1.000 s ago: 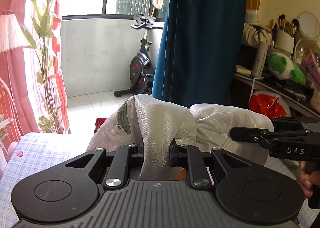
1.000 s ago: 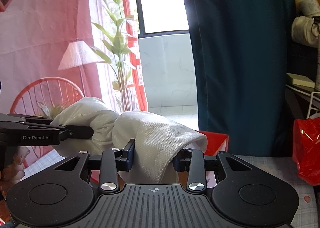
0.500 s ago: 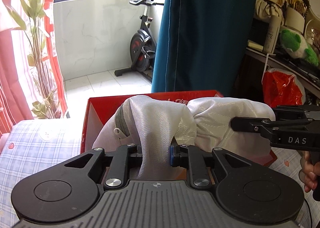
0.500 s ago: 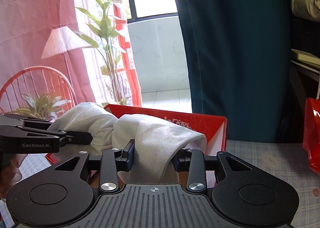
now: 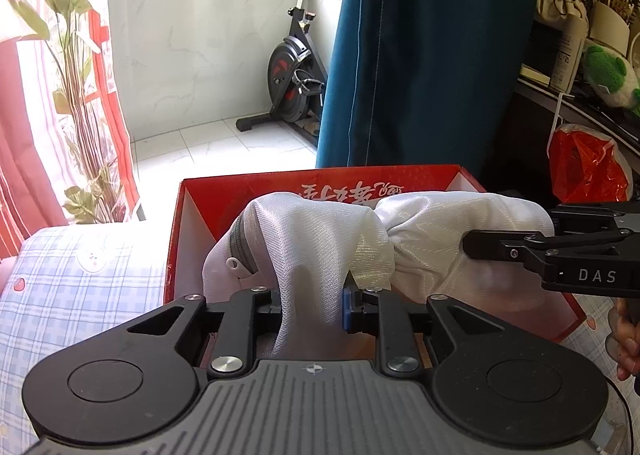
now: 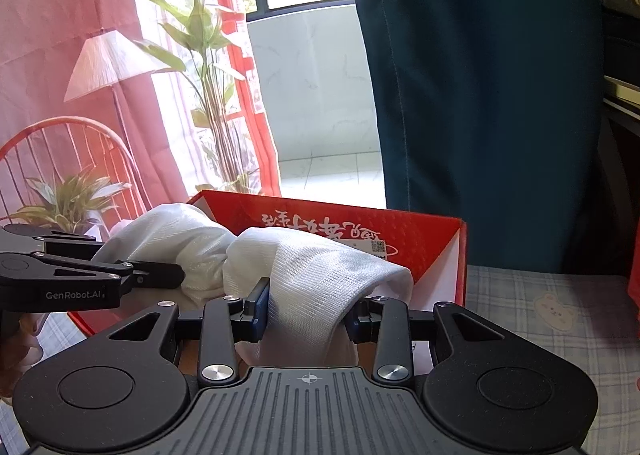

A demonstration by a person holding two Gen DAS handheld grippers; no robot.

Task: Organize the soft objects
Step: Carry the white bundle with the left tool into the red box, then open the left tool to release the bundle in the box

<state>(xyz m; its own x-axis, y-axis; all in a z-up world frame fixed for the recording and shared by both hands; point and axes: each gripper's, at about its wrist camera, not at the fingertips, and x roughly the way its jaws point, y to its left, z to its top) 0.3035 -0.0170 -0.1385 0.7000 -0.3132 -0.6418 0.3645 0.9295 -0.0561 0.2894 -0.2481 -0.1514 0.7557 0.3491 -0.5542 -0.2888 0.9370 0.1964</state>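
Checked bedsheet (image 5: 72,295) under a red box (image 5: 248,185); left gripper (image 5: 310,305), jaws just loosening, and right gripper (image 6: 306,313) both pinch the white mesh bag (image 5: 320,239) above it.

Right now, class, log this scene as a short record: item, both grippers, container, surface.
item: white mesh bag, zipper at one end, bunched in the middle
left gripper: jaws have just been opening, bag fabric between them
right gripper: shut on the bag's other end
container: red box, open, bag over it
surface: checked cloth

A lived-in home room: exercise bike (image 5: 294,67) on the balcony, curtains (image 5: 428,51), floor lamp (image 6: 110,63), checked bedsheet (image 5: 80,287).
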